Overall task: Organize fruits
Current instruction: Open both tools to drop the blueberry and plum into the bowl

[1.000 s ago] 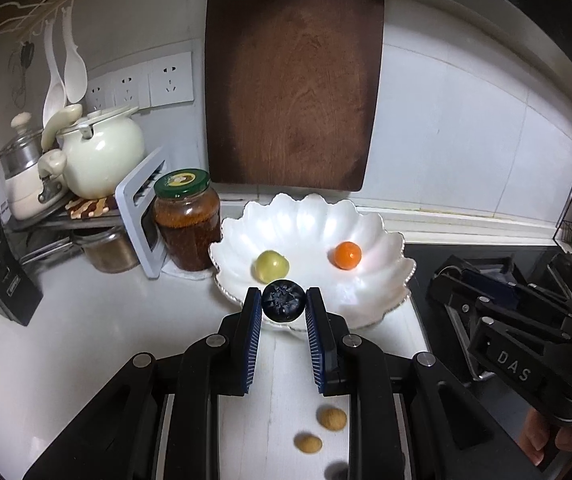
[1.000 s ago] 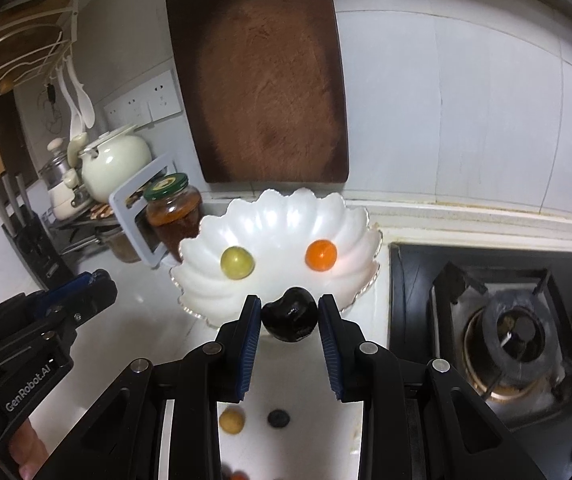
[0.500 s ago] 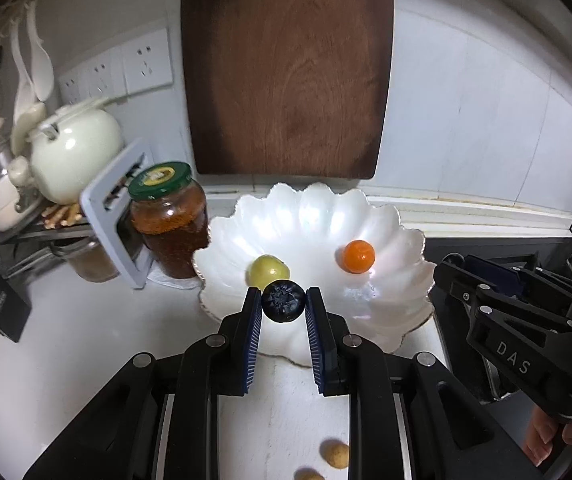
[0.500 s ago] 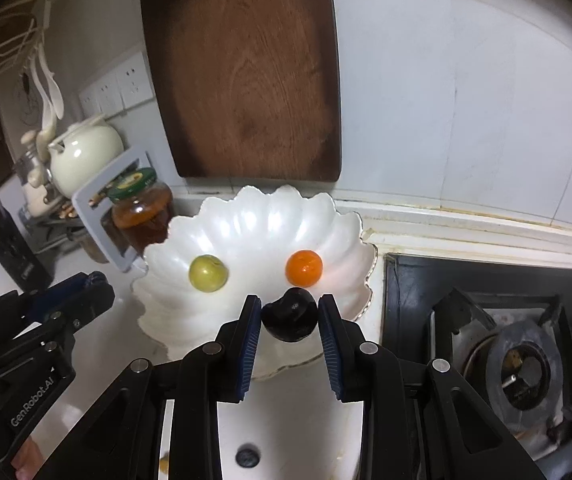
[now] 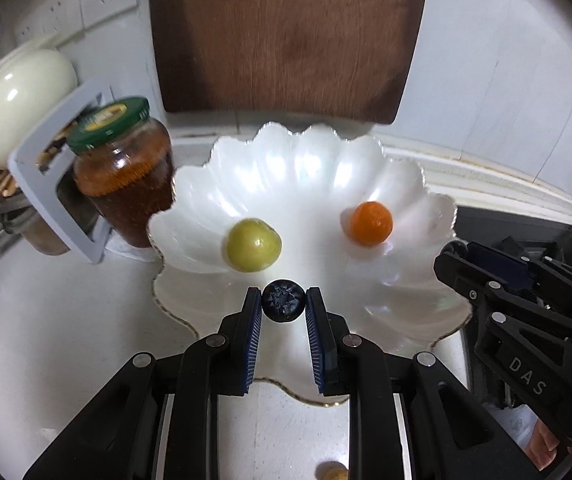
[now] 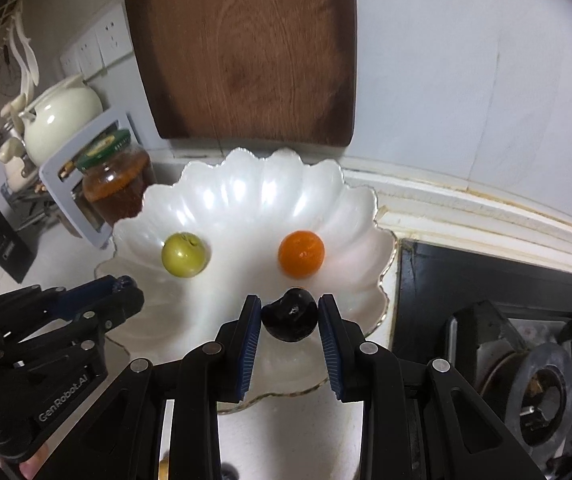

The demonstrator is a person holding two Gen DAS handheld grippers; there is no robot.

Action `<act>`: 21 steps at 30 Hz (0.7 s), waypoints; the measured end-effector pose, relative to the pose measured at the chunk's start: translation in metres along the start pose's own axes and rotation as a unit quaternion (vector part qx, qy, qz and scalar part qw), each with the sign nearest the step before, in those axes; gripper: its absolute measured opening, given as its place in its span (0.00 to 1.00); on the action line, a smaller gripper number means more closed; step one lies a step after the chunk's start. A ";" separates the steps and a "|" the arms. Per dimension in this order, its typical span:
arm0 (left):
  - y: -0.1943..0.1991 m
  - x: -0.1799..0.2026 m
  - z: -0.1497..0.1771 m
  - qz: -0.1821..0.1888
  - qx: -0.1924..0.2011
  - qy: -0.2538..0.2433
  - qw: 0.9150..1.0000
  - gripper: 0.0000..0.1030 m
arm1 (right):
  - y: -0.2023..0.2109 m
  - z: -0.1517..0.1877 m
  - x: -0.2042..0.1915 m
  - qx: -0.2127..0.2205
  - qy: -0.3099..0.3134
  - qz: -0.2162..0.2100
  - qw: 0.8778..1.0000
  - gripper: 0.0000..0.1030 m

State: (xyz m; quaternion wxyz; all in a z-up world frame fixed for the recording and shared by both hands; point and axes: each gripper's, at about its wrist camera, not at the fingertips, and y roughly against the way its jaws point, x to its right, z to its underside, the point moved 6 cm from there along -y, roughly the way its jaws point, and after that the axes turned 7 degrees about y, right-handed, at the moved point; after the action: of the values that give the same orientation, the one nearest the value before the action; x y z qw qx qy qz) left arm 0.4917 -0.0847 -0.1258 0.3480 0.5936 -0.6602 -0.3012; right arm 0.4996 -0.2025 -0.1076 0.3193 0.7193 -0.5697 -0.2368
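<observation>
white bowl (image 5: 386, 168) now nearer, larger

Both cams are wrist fisheyes, each looking forward and steeply down along its own tool's fingers. Left cam: left tool (image 5: 283, 306) fills the bottom of frame, close over the near rim of the white scalloped bowl (image 5: 426, 304); the right tool (image 5: 486, 276) shows at its right edge. Right cam: right tool (image 6: 290, 318) at bottom, same close range, set a bit further right; the left tool (image 6: 97, 300) shows at lower left, the stove burner (image 6: 542, 396) at right. Shared: bowl, green fruit (image 5: 253, 245), orange fruit (image 5: 368, 224), jar (image 5: 121, 168), cutting board (image 5: 286, 36), teapot (image 5: 17, 100), white surface (image 5: 85, 320).
</observation>
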 end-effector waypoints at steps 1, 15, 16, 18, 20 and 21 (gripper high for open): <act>-0.003 0.000 0.000 -0.001 -0.004 -0.001 1.000 0.22 | -0.003 0.001 0.000 -0.004 0.000 -0.001 1.000 0.30; -0.021 -0.001 -0.001 -0.014 -0.016 -0.005 1.000 0.44 | -0.026 0.004 0.005 -0.033 0.001 -0.002 0.999 0.43; -0.019 -0.002 -0.002 -0.017 -0.013 -0.006 1.000 0.44 | -0.025 0.003 0.005 -0.032 0.002 0.001 0.999 0.43; -0.014 -0.005 -0.004 -0.024 -0.005 -0.003 1.000 0.46 | -0.023 0.003 0.007 -0.030 0.001 0.007 1.000 0.43; -0.008 -0.008 -0.004 -0.024 0.000 0.002 1.000 0.51 | -0.018 0.004 0.010 -0.028 -0.004 0.009 1.000 0.43; -0.004 -0.010 -0.004 -0.024 0.003 0.003 1.000 0.52 | -0.016 0.004 0.011 -0.028 -0.007 0.009 1.000 0.43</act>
State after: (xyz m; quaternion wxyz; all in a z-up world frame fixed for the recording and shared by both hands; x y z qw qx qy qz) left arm 0.4980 -0.0752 -0.1278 0.3408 0.6116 -0.6453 -0.3057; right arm 0.5102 -0.2114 -0.1220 0.3373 0.7035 -0.5714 -0.2548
